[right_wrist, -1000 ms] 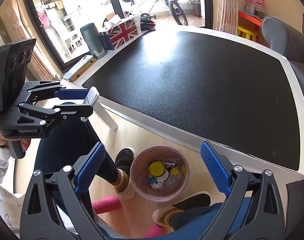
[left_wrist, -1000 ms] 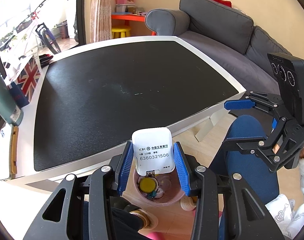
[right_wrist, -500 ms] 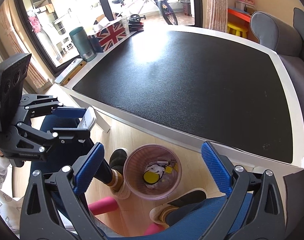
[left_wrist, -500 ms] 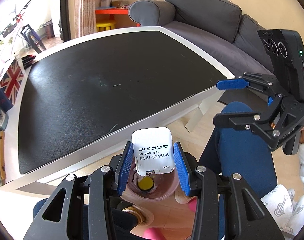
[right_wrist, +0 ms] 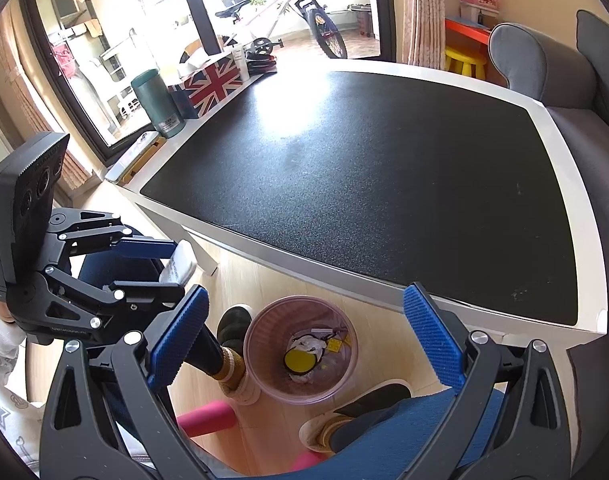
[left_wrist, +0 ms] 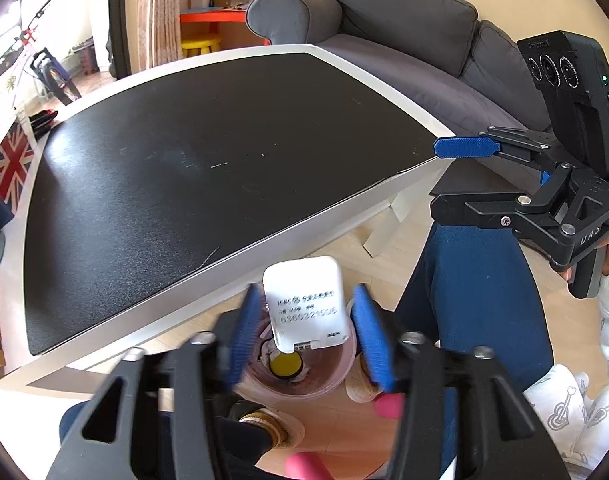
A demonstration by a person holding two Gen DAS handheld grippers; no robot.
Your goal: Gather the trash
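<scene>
Change since a second ago: left tongs (left_wrist: pixel 306 334) have swung in over the bin, and their pads, then pressed on the white card, now stand off its sides.
Left tongs: jaws opening; white card (left_wrist: pixel 304 305) sits between them with a gap on each side, so it is let go, not gripped.
Why here: pink bin (right_wrist: pixel 300 350) stands on the floor just below the near edge of the surface (right_wrist: pixel 384 168), directly under the card, so a release should drop it straight in.
Bin contents: a yellow disc (right_wrist: pixel 299 361) and scraps lie inside already.
Right tongs: right tongs (right_wrist: pixel 304 338) are spread wide with nothing between them, held above the bin, likely waiting clear of the drop.
Surface: its black top shows no trash left; a tin and flag box stand along the far left edge.
</scene>
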